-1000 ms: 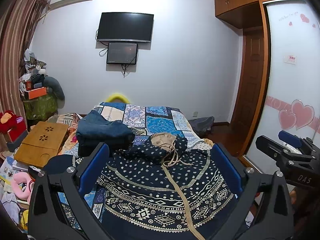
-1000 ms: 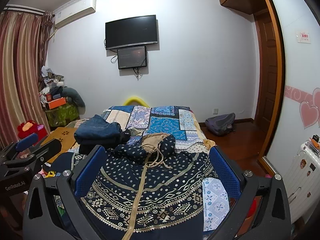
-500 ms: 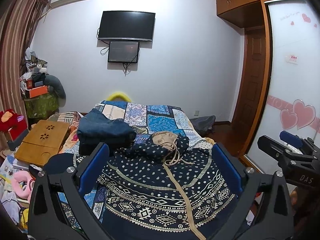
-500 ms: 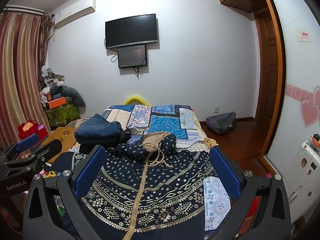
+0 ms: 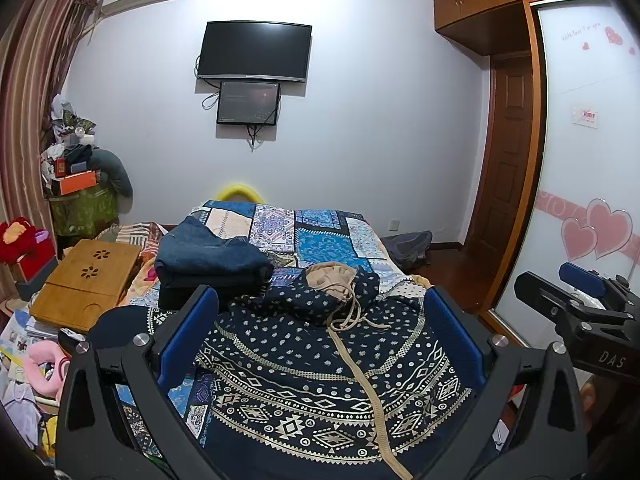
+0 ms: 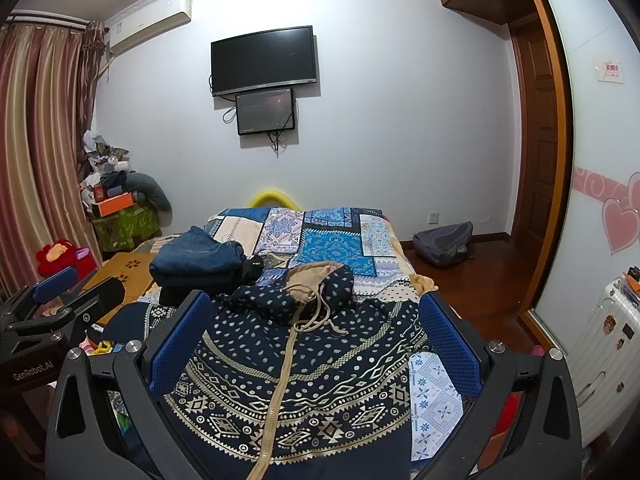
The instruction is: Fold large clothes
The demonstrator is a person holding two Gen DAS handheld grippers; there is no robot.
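Both tongs spread wide, nothing in them: my left tongs (image 5: pixel 320 344) and right tongs (image 6: pixel 316 344) hang over the near end of the bed. Right under them lies the navy hooded robe with beige geometric print (image 5: pixel 320 380), spread flat on the bed, beige zipper strip (image 6: pixel 280 392) running down its middle. Hood (image 6: pixel 316 284) with tan lining and drawstrings sits bunched at the far end of it. Looks soft and floppy, fairly light, will sag and drag if lifted from one point. I'd pinch hem or side edges with both tongs, not the drawstrings. Further back, left: folded dark blue jeans stack (image 5: pixel 208 260) on the blue patchwork quilt (image 5: pixel 320 236).
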